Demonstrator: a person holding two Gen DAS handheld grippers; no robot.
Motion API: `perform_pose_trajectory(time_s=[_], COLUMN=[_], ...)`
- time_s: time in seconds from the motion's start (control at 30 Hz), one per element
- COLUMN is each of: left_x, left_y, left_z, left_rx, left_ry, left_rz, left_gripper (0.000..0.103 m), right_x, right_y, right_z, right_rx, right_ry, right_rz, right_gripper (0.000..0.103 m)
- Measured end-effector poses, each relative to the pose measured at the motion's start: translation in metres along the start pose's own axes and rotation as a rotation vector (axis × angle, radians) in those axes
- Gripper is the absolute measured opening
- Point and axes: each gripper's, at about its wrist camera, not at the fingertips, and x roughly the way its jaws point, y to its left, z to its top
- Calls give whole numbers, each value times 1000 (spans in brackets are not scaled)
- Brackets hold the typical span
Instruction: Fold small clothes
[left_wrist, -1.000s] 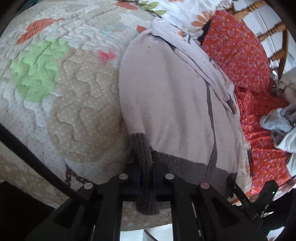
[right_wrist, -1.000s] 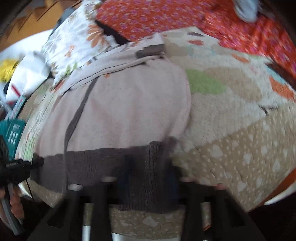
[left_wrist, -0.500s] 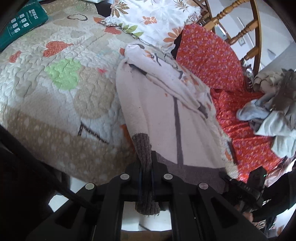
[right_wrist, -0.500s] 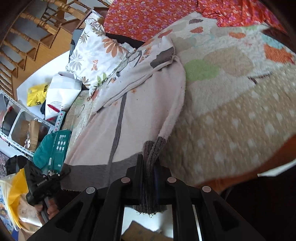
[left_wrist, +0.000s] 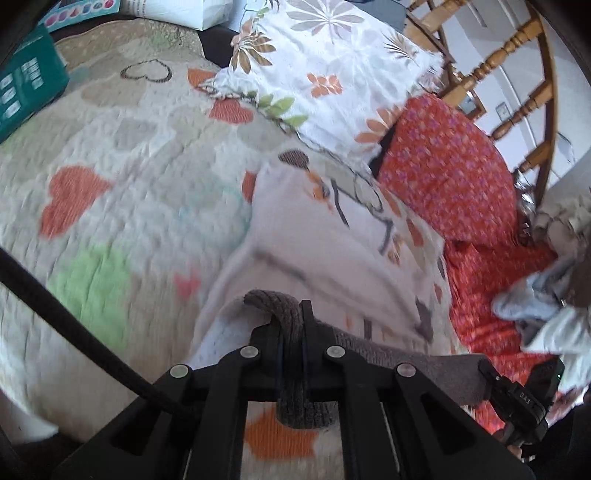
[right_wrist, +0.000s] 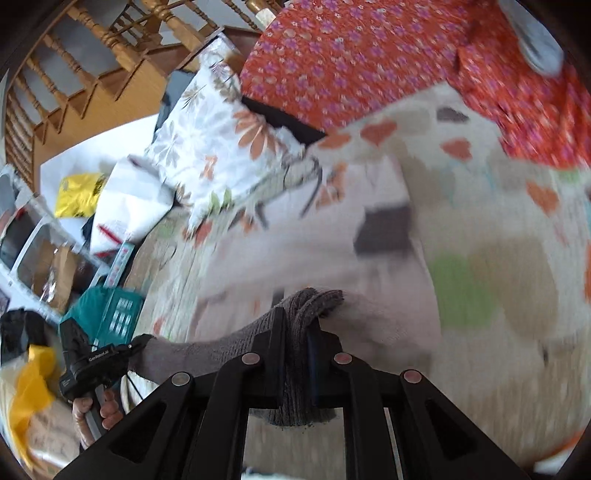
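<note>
A small pale pink sweater (left_wrist: 332, 266) with a grey ribbed hem (left_wrist: 399, 354) lies on the heart-patterned quilt (left_wrist: 110, 206). My left gripper (left_wrist: 291, 332) is shut on one grey hem corner and holds it raised above the quilt. My right gripper (right_wrist: 297, 328) is shut on the other hem corner (right_wrist: 314, 299), also raised. The hem stretches between the two grippers. The sweater's body (right_wrist: 314, 251) hangs down toward its printed top end, where a grey cuff (right_wrist: 384, 229) shows. The right gripper also shows in the left wrist view (left_wrist: 517, 391), and the left gripper in the right wrist view (right_wrist: 92, 362).
A floral pillow (left_wrist: 332, 74) and an orange-red flowered cover (left_wrist: 450, 177) lie beyond the sweater. Loose grey and white clothes (left_wrist: 546, 302) are piled at the right. A teal box (left_wrist: 26, 92) sits at the quilt's left edge. Wooden stair rails (right_wrist: 92, 55) stand behind.
Both grippers have lifted the grey hem off the quilt and carried it forward toward the sweater's top end. The sweater's lower half now hangs raised instead of lying flat.
</note>
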Motion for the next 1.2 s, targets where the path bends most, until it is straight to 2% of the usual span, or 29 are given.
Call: perform_pose_trajectory(time_s=[0.13,0.3,0.4,0.5,0.53,0.57,0.6,0.63,0.67,0.7,0.73,0.8,1.07,1.2], left_x=[45,102,131,147,149,149,148,145,139,135,129,123,97,92], left_y=[-4,-7,-5,-6,-8,-8,-8,-8,-7,-7,-8,-8,-5,-6], left_z=[42,72,86,100,104,109,112,115,117,119,119,122,102,86], left_rx=[-22,-3,-33,-47,-50,-57,-66,-73,-74,-70,-54,-24,-41,-52], left_ry=[2,30,54,48,37,24,9,-20,-61,-93,-122,-132,-96,-44], left_rz=[47,90,84,58,52,50,51,66,97,126,172,216,164,134], left_gripper=[6,7,7,9,10,13,21,38,46,55,56,56,59,61], right_x=[57,124,157,181,186,190,195,196,195,194,191,184,167,174], right_y=[-10,-30,-47,-60,-63,-64,-65,-66,-66,-66,-65,-64,-38,-35], right_z=[50,84,99,112,115,117,119,120,122,124,126,128,117,107], right_rx=[15,6,-18,-53,-68,-80,-92,-94,-94,-93,-96,-104,-192,-208], right_ry=[-5,40,52,8,-5,-12,-15,-24,-43,-60,-79,-96,-123,-78], right_rz=[-49,-134,-184,-263,-281,-300,-318,-328,-339,-350,-362,-370,-380,-343], right_gripper=[10,10,11,12,16,25,38,45,56,61,61,62,62,62])
